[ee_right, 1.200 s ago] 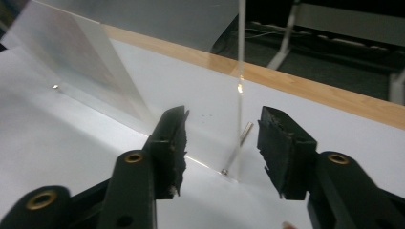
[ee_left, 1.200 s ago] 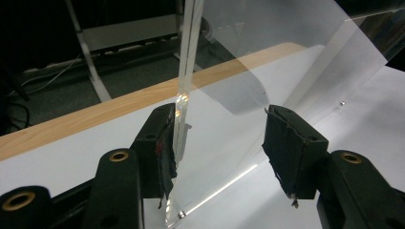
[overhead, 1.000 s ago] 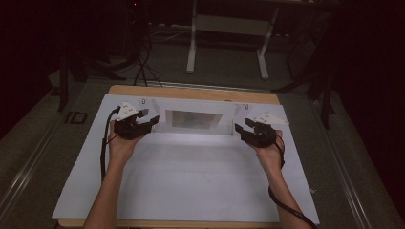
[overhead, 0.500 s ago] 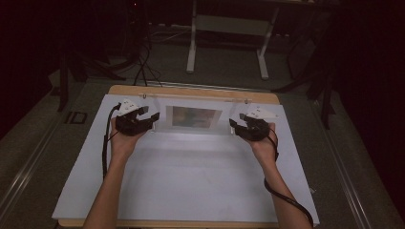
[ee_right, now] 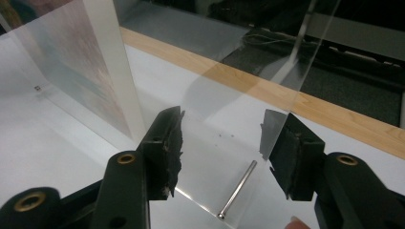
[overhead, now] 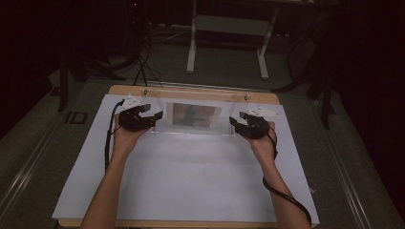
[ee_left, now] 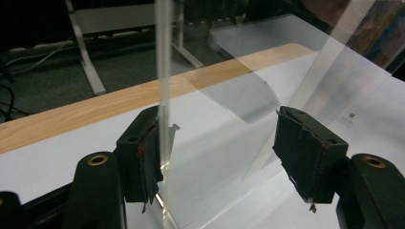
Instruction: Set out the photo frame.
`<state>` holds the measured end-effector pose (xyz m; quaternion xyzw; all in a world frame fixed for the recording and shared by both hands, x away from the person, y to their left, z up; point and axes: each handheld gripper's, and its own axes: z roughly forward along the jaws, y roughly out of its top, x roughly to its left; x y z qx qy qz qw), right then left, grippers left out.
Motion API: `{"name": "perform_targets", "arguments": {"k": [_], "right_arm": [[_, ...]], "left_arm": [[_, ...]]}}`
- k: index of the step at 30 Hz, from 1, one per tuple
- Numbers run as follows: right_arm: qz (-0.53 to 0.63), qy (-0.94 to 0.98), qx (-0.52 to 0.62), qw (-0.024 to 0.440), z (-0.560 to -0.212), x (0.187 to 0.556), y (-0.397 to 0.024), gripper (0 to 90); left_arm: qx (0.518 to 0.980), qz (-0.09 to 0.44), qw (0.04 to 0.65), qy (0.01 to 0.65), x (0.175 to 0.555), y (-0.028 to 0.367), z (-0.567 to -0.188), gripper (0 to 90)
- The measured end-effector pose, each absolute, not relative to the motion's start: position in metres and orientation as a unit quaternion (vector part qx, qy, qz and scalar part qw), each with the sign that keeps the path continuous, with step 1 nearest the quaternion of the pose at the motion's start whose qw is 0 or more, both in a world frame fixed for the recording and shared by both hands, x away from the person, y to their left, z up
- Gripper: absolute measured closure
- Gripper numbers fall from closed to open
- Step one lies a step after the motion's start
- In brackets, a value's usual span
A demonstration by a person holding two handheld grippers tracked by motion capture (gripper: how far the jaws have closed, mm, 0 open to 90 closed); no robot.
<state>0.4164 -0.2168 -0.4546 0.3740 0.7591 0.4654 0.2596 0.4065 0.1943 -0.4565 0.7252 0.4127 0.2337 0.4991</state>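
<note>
A clear acrylic picture stand (overhead: 196, 125) stands upright at the back of the white mat, with a dark picture (overhead: 193, 114) in it. My left gripper (overhead: 155, 117) is at the stand's left end. Its jaws have just been opening. The clear panel's edge (ee_left: 162, 71) stands between them, close beside one pad (ee_left: 149, 160), and the other pad is far from it. My right gripper (overhead: 234, 123) is at the stand's right end and is open (ee_right: 222, 148). Clear panels (ee_right: 110, 62) rise around its jaws, and a small metal pin (ee_right: 237, 188) lies on the clear base between them.
The white mat (overhead: 191, 181) covers a wooden table whose far edge (overhead: 191, 90) runs just behind the stand. Beyond it are a dark floor, cables (overhead: 143, 67) and a white-legged frame (overhead: 227, 43). A black cable (overhead: 282, 191) trails from my right gripper along the forearm.
My right gripper has moved inward to the stand's right end. The left gripper's jaws have spread wider at the left end. The picture now shows instead of glare.
</note>
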Motion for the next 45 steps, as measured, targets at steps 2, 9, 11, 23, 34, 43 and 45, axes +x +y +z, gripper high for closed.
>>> {"name": "perform_targets", "arguments": {"k": [2, 9, 11, 23, 34, 43, 45], "right_arm": [[0.462, 0.760, 0.376, 0.260, -0.456, 0.418, -0.217, 47.0], [0.441, 0.769, 0.377, 0.267, -0.465, 0.423, -0.213, 47.4], [0.440, 0.765, 0.382, 0.273, -0.465, 0.424, -0.211, 48.5], [0.436, 0.759, 0.392, 0.283, -0.466, 0.428, -0.208, 47.8], [0.440, 0.754, 0.409, 0.266, -0.463, 0.432, -0.208, 47.7], [0.439, 0.754, 0.411, 0.266, -0.462, 0.431, -0.209, 47.8], [0.441, 0.752, 0.412, 0.264, -0.461, 0.429, -0.212, 47.9]], "left_arm": [[0.721, 0.236, 0.500, 0.417, 0.408, 0.193, -0.457, 35.8], [0.723, 0.264, 0.486, 0.415, 0.410, 0.189, -0.459, 37.1], [0.722, 0.265, 0.486, 0.415, 0.411, 0.189, -0.459, 37.1], [0.718, 0.272, 0.483, 0.421, 0.417, 0.187, -0.460, 36.9], [0.706, 0.274, 0.486, 0.437, 0.418, 0.184, -0.460, 36.1], [0.706, 0.271, 0.484, 0.440, 0.417, 0.181, -0.459, 35.4], [0.706, 0.265, 0.485, 0.442, 0.416, 0.179, -0.458, 35.4]]}}
